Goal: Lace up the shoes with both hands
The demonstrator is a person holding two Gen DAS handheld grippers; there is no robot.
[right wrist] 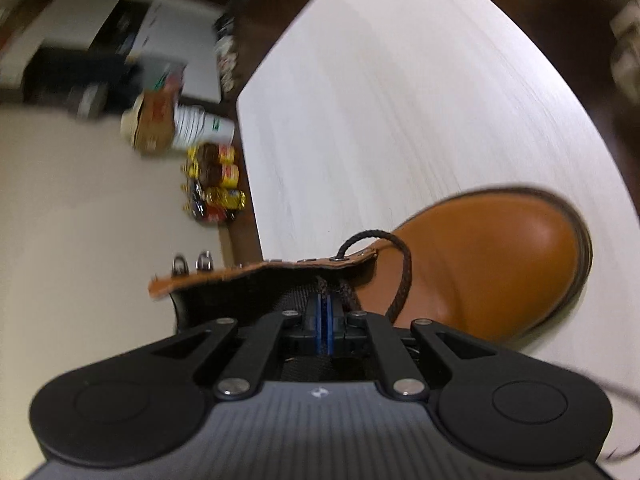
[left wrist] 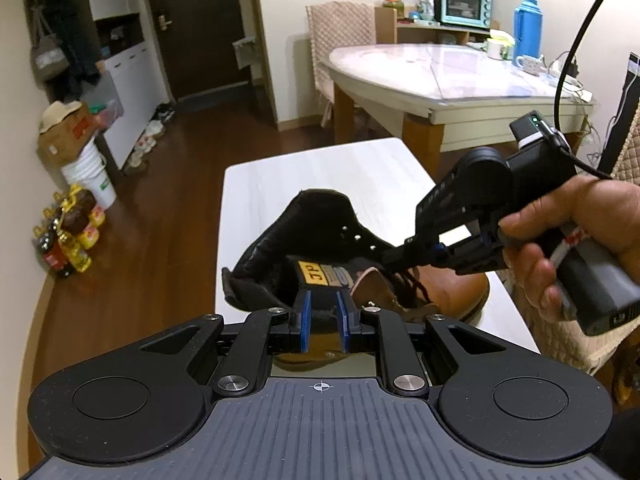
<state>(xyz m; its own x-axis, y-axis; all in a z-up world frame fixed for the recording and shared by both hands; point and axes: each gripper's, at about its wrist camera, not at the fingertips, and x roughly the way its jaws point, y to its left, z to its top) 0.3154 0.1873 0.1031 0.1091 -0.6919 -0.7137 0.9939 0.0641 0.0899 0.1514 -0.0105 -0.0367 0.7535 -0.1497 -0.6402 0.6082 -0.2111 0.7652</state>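
A tan leather boot (left wrist: 448, 292) is lying on the white table (left wrist: 360, 168), its long axis running from the black padded collar toward the rounded toe (right wrist: 500, 256), which is pointing to the right in both views. The tongue label (left wrist: 314, 270) is showing "JP" on yellow. The left gripper (left wrist: 324, 320) is gripping the black tongue (left wrist: 320, 304) between its blue pads. The right gripper (right wrist: 323, 320), in a hand (left wrist: 576, 240), is clenched with pads nearly together; the dark brown lace (right wrist: 400, 276) is looping through an eyelet beside it, and whether it is pinched is unclear
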